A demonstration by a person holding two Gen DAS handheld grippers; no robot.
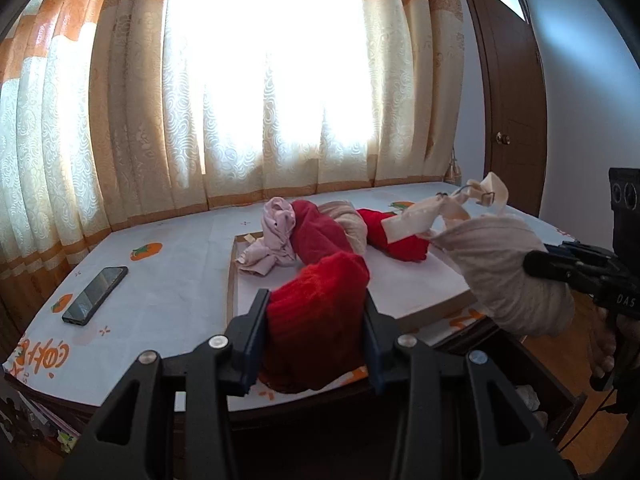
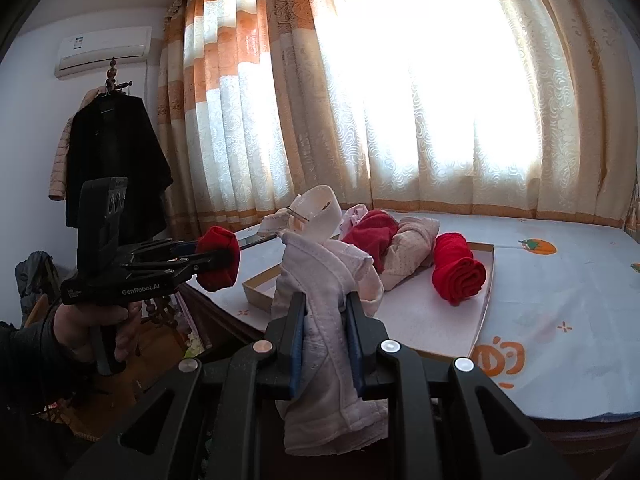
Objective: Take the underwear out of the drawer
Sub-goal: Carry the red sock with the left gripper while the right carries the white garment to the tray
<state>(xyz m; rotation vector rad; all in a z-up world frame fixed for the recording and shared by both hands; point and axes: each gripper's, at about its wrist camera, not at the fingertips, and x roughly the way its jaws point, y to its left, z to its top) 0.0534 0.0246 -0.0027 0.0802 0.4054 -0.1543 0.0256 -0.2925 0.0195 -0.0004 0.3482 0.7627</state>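
Underwear is coming out two pieces at a time: the left hand-held gripper is clenching a red rolled piece, and the right hand-held gripper is gripping a pale ribbed garment with straps trailing ahead of it. Both are hanging above the counter's near edge. Beyond the grippers, several pieces are already lying in a heap on a shallow tray, so much looks done. The open drawer below the left gripper is showing pale fabric, so more may be waiting.
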